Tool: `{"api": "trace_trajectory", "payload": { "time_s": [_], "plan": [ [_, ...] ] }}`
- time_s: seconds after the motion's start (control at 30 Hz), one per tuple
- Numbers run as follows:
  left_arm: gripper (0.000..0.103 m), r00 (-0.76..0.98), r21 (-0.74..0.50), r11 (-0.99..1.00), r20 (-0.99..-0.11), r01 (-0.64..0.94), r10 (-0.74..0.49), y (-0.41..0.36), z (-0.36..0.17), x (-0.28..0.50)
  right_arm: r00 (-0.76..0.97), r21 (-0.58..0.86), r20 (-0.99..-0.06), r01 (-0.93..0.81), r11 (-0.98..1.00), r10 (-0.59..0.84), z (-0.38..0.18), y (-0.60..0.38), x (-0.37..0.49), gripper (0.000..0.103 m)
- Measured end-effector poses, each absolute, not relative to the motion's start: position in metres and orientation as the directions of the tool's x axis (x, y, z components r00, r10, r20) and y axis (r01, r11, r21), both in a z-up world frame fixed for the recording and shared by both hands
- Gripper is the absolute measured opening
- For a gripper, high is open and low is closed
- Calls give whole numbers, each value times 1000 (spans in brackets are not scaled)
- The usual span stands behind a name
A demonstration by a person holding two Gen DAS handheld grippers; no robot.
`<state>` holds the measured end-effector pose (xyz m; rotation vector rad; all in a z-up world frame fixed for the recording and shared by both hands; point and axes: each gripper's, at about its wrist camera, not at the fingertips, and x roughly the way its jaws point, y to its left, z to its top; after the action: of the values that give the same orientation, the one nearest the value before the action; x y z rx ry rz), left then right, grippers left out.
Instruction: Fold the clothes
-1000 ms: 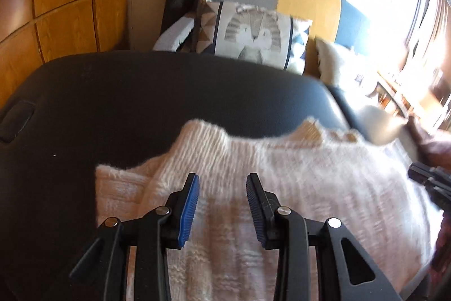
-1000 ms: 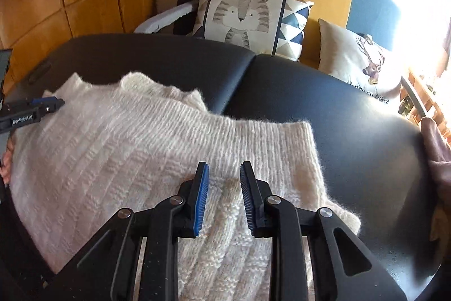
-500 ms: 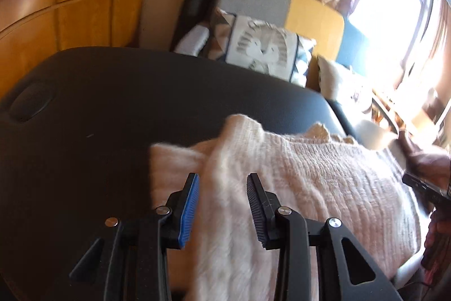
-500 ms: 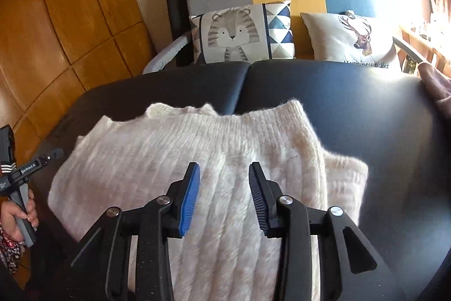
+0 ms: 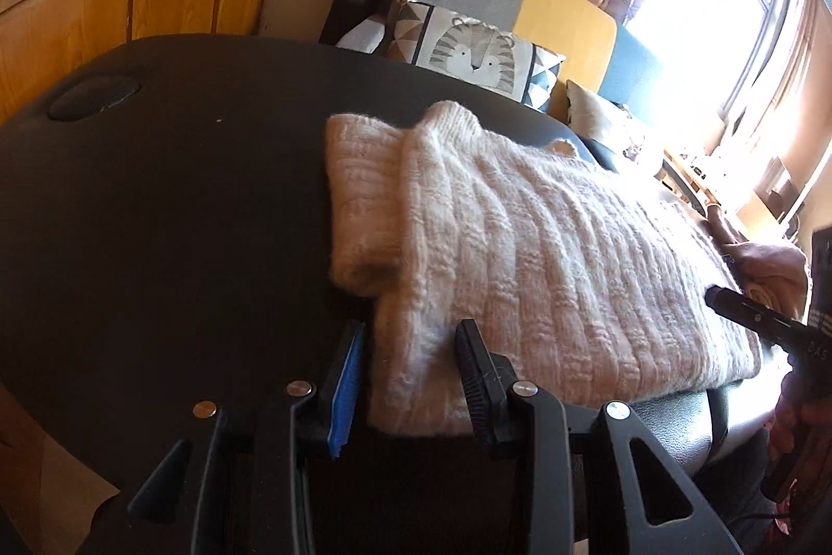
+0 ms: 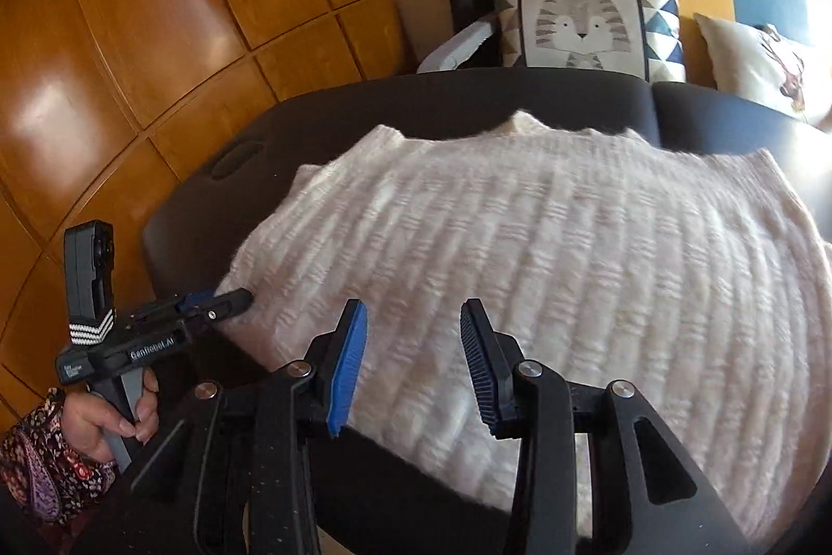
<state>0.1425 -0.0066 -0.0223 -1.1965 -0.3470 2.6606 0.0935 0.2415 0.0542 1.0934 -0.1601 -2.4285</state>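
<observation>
A cream knitted sweater (image 5: 520,253) lies flat on the black padded table (image 5: 182,191), with one sleeve (image 5: 359,191) folded in along its left side. My left gripper (image 5: 411,378) is open at the near left corner, and that corner lies between its pads without being pinched. In the right wrist view the sweater (image 6: 520,243) fills the middle. My right gripper (image 6: 413,347) hangs open over its near edge, holding nothing. The left gripper (image 6: 242,295) shows there from the side, its tips at the sweater's corner. The right gripper (image 5: 715,295) pokes in at the right of the left wrist view.
Behind the table stands a sofa with a tiger cushion (image 6: 582,24) and a second pale cushion (image 6: 764,66). Wooden wall panels (image 6: 156,35) run along the left. A person's hand (image 6: 109,420) in a patterned sleeve holds the left gripper's handle. A bright window (image 5: 728,9) is at the right.
The left gripper slid left and back to the sweater's near left corner. The right gripper's jaws widened and it swung left along the sweater's near edge.
</observation>
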Motion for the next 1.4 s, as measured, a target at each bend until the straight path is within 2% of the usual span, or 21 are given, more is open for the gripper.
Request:
{"api": "trace_trajectory", "payload": {
  "time_s": [0.3, 0.43, 0.5, 0.67, 0.8, 0.93, 1.03, 1.17, 1.3, 1.4],
  "plan": [
    [37, -640, -273, -958, -721, -88, 264, -2, -21, 147, -563, 198, -713, 408, -891, -417, 53, 176, 62, 41],
    [37, -642, -237, -968, -730, -85, 235, 3, -19, 148, -515, 215, -760, 376, -902, -396, 32, 169, 49, 53],
    [37, -642, -233, -969, -730, -85, 232, 4, -20, 146, -486, 224, -785, 355, -908, -383, 20, 167, 44, 53],
    [37, -639, -257, -963, -728, -79, 247, -1, -19, 149, -498, 178, -789, 375, -910, -359, 20, 162, 47, 57],
    [37, -636, -262, -960, -726, -98, 263, -1, -19, 151, -494, 170, -792, 384, -908, -358, 19, 157, 49, 67],
    [21, -622, -280, -950, -722, -135, 302, -6, -19, 156, -501, 149, -795, 387, -910, -343, 15, 152, 49, 71],
    [13, -600, -304, -941, -728, -151, 332, -12, -17, 157, -498, 166, -792, 380, -910, -353, 16, 152, 48, 74],
    [10, -554, -304, -930, -748, -206, 367, -15, -13, 156, -486, 223, -785, 359, -907, -385, 17, 159, 43, 74],
    [9, -503, -182, -936, -804, -300, 318, -6, -7, 155, -475, 264, -778, 347, -900, -411, 17, 164, 39, 74],
    [8, -446, -151, -923, -840, -355, 310, -5, -6, 153, -475, 262, -777, 352, -899, -413, 18, 163, 40, 74]
  ]
}}
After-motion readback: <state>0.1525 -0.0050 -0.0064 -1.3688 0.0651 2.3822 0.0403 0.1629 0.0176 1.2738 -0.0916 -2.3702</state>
